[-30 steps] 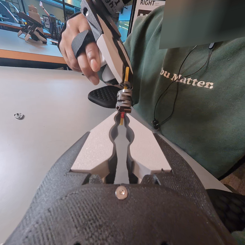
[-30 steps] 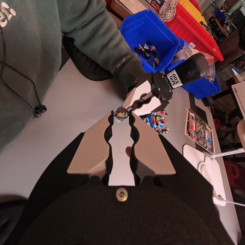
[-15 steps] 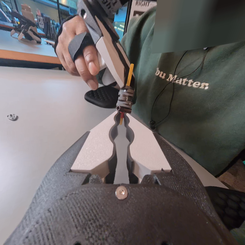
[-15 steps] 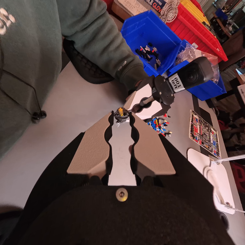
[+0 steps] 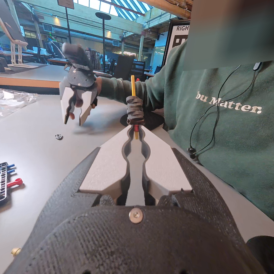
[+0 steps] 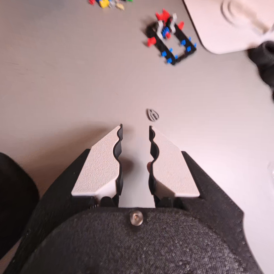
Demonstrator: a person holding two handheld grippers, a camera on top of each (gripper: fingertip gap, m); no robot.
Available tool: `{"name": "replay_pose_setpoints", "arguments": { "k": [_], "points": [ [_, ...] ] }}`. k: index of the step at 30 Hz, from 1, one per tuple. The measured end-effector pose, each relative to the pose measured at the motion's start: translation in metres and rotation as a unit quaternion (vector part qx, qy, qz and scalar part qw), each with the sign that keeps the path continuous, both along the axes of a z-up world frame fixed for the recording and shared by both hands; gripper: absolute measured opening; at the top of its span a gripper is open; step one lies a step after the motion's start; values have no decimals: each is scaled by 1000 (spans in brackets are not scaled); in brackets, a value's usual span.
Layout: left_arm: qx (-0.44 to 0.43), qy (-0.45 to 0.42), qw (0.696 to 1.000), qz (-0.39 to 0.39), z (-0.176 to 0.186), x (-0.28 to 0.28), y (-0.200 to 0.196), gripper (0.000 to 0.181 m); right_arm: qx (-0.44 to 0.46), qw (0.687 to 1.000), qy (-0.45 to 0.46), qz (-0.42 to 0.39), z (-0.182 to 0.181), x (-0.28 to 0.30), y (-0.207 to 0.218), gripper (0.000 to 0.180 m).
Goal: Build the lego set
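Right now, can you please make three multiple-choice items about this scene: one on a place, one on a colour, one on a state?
1. Where does the small grey round piece lie?
A. On the table just beyond the right tongs' tips
B. Inside a blue bin
C. Between the left tongs' fingers

2. What colour is the long axle that runs through the grey worm gear?
A. Blue
B. Yellow
C. White

3. What is the state of the right tongs?
A. Shut on the axle
B. Shut on the black frame
C. Open and holding nothing

Answers:
1 A: the right wrist view shows it on bare table ahead of the tips, slightly to their right.
2 B: a yellow rod sticks out above and below the gear.
3 C: a clear gap lies between the fingers; only the left tongs grip the axle assembly.
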State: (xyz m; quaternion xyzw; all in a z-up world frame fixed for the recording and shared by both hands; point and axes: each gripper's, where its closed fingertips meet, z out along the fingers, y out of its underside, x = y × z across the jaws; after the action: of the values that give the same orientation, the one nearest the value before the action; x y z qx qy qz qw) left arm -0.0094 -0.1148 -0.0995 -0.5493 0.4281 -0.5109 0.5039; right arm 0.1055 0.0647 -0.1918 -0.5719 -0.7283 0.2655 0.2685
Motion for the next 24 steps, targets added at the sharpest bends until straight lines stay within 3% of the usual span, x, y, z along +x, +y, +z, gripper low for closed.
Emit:
{"name": "replay_pose_setpoints", "arguments": {
  "k": [4,11,16,24],
  "points": [
    [-3,-2,1000,8,-1,1,4,5,-6,1000,-22,-13,-20,-9,19,33],
    [-14,0,999,34,-5,-3,13,5,-11,997,-72,40,-25,-34,20,30],
    [-17,-4,999,46,-5,-8,17,5,-8,994,-84,64,-25,-39,10,13],
    [-23,-3,998,53,-7,-8,20,5,-8,993,-75,95,-24,-45,-24,10]
  ]
}}
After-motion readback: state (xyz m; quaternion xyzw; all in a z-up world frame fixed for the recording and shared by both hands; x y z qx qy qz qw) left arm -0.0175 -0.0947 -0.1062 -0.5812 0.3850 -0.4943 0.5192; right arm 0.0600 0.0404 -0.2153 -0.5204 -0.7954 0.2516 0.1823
